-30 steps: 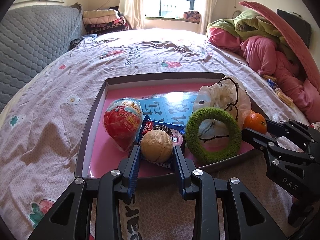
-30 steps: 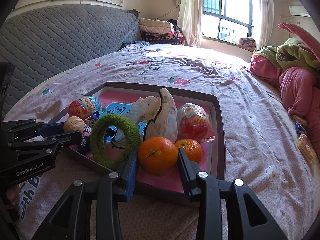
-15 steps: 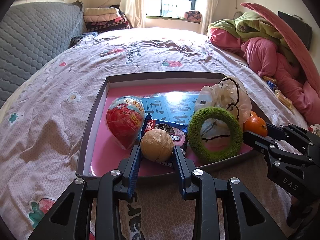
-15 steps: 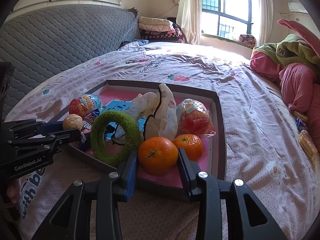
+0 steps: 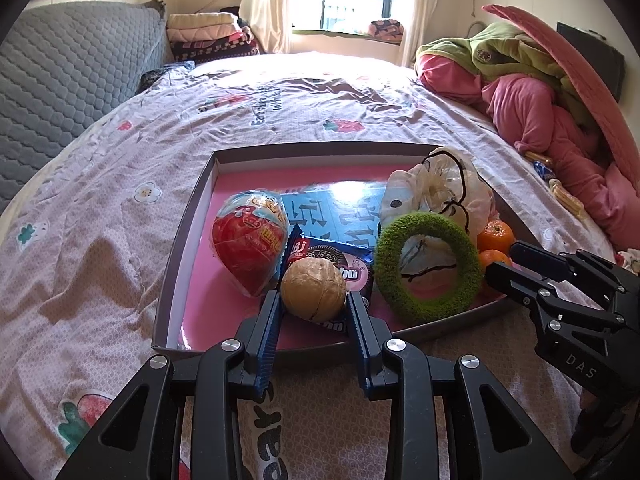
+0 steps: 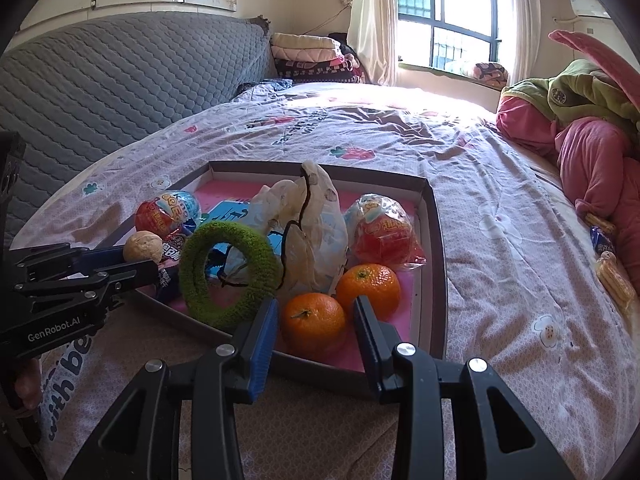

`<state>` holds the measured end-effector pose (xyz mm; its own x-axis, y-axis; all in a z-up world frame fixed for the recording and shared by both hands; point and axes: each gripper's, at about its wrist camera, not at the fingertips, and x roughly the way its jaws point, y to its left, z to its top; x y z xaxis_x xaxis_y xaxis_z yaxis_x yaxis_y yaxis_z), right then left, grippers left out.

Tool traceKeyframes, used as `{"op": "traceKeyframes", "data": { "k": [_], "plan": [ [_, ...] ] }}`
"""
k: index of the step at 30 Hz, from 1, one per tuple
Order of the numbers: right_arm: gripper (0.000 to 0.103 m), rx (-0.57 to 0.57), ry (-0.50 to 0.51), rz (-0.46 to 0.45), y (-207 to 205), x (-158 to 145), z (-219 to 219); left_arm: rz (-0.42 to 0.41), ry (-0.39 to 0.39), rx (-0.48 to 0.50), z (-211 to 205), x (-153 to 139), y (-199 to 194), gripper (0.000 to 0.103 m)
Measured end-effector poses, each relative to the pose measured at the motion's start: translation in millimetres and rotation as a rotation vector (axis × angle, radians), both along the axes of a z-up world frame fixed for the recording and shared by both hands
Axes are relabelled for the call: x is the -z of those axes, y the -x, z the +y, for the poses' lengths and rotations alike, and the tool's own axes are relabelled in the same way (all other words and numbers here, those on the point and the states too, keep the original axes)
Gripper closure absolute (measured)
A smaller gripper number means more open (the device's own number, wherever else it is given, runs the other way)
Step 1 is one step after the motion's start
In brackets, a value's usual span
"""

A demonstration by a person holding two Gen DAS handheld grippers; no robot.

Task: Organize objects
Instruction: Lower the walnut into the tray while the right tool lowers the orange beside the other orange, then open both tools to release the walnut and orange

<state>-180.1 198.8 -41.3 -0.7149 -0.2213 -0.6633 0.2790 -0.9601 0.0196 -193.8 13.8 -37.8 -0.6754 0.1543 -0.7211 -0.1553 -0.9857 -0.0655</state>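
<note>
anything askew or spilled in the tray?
Nothing spilled or damaged. One oddity: the green ring stands up on edge, propped against the plastic bag, rather than lying flat in the tray. The left gripper grips a walnut; the right gripper grips an orange.

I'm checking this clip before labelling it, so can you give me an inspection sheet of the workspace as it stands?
Surface: bed sheet, pink with printed flowers, rumpled; shallow tray lies on it.
Job's things: in the tray, walnut, cookie packet, green ring, two wrapped red eggs, drawstring bag, two oranges.
Clutter: pink and green bedding pile; snack packets on the sheet.
Grippers: left gripper jaws closed on the walnut; right gripper jaws closed on the near orange.
Cables: nothing seen.
Surroundings: quilted grey headboard, folded blankets, window.
</note>
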Motion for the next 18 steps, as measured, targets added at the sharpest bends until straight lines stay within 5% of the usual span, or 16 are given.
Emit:
{"op": "traceKeyframes", "data": {
  "k": [11,18],
  "plan": [
    [0.064,0.008,0.005,0.009,-4.5,-3.2,2.3,0.008,0.004,-0.002,0.3,-5.7,-2.8,0.069],
    [0.064,0.004,0.001,0.01,-5.7,-4.0,2.2,0.01,-0.002,-0.008,-2.5,-10.0,-4.0,0.056]
  ]
}}
